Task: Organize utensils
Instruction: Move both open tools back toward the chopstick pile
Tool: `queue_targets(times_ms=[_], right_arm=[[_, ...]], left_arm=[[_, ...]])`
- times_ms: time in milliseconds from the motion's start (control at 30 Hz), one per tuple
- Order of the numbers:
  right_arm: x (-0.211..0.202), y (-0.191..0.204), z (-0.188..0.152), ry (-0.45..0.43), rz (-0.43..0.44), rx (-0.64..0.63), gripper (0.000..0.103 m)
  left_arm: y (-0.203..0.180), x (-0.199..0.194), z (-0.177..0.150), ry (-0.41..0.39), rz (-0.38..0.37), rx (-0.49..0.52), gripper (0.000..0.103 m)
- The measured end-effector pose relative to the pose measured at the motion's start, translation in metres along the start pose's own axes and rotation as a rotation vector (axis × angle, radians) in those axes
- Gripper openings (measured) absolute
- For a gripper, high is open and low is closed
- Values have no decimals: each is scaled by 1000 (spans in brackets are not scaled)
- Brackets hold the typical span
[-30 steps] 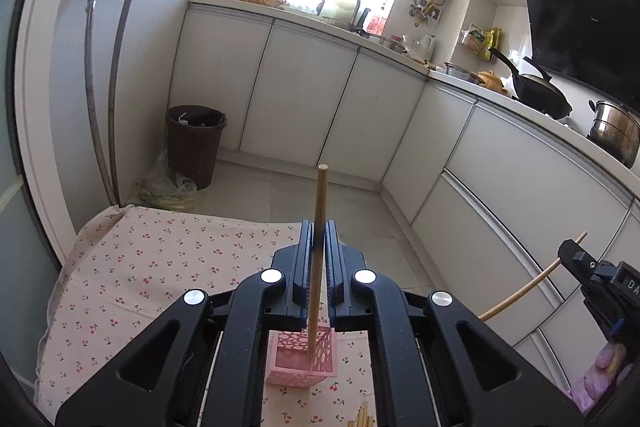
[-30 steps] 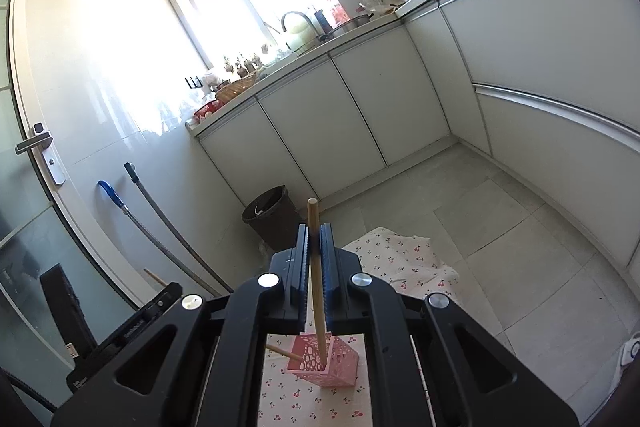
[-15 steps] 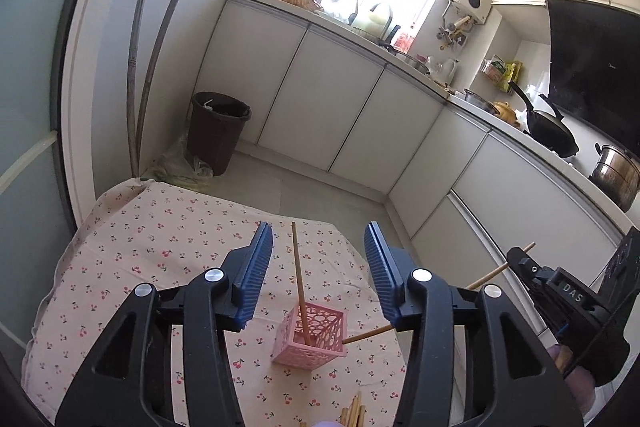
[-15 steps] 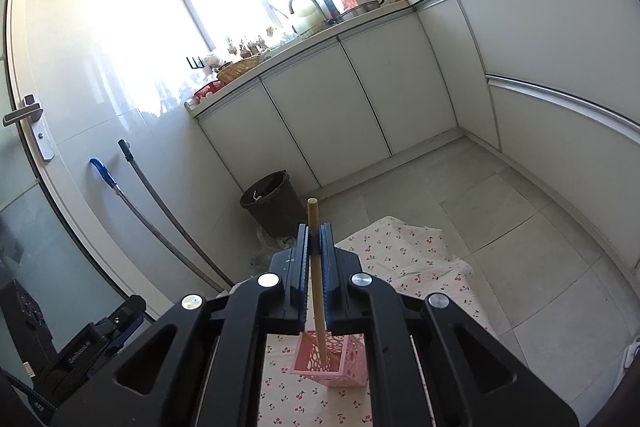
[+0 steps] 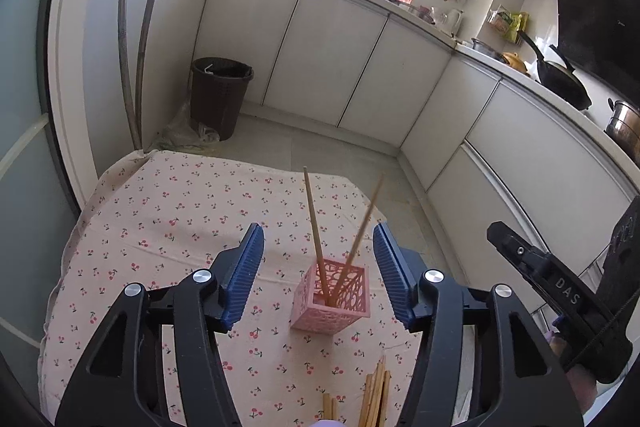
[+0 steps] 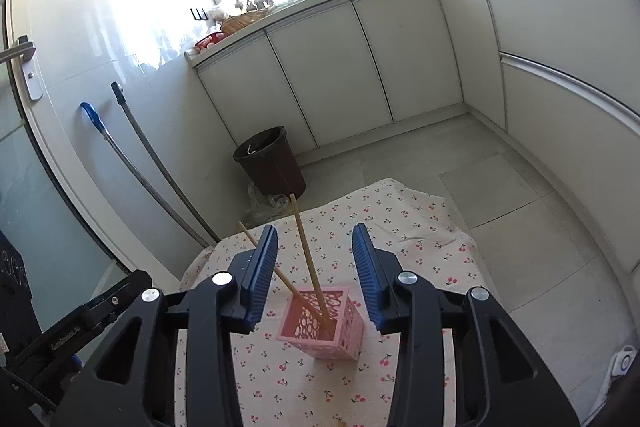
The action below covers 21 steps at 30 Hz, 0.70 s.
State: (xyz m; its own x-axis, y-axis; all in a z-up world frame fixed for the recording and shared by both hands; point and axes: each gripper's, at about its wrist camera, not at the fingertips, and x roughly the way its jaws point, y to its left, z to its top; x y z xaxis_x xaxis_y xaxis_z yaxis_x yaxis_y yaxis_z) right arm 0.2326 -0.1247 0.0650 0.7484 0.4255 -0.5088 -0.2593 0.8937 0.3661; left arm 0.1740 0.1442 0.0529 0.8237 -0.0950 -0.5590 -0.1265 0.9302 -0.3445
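A pink lattice holder (image 5: 331, 301) stands on the cherry-print cloth (image 5: 168, 227); it also shows in the right wrist view (image 6: 322, 325). Two wooden chopsticks (image 5: 316, 239) lean inside it, one to each side (image 6: 306, 255). My left gripper (image 5: 318, 275) is open and empty, its jaws either side of the holder, above it. My right gripper (image 6: 314, 273) is open and empty, also above the holder. More chopsticks (image 5: 376, 395) lie on the cloth near the front edge.
A brown bin (image 5: 220, 95) and two mop handles (image 5: 132, 39) stand at the far left wall. White cabinets (image 5: 360, 67) run along the back and right. The other gripper shows at the right edge (image 5: 560, 291) of the left wrist view.
Both grippers have opened and let go of their chopsticks, which now stand in the pink holder. Both grippers have drawn back and up a little.
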Motion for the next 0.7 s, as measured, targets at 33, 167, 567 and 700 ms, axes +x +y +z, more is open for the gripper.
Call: queue_targets(times_ms=[33,167,567,700], right_arm=[[-3,-3,-4,11,-12,-2,55],[-8,-17,-24,85,-70,-24,65],[-33,-39,-73,171,-191,-110,89],[-39,-56,-92,247,-266,-114,93]], left_arm=[[-1,1,-3,13,4,6,60],[-9,4,-14,53,38,48,69],[-30,15,-64,175,83,173,86],[-34,22,-86,245,114,222,93]])
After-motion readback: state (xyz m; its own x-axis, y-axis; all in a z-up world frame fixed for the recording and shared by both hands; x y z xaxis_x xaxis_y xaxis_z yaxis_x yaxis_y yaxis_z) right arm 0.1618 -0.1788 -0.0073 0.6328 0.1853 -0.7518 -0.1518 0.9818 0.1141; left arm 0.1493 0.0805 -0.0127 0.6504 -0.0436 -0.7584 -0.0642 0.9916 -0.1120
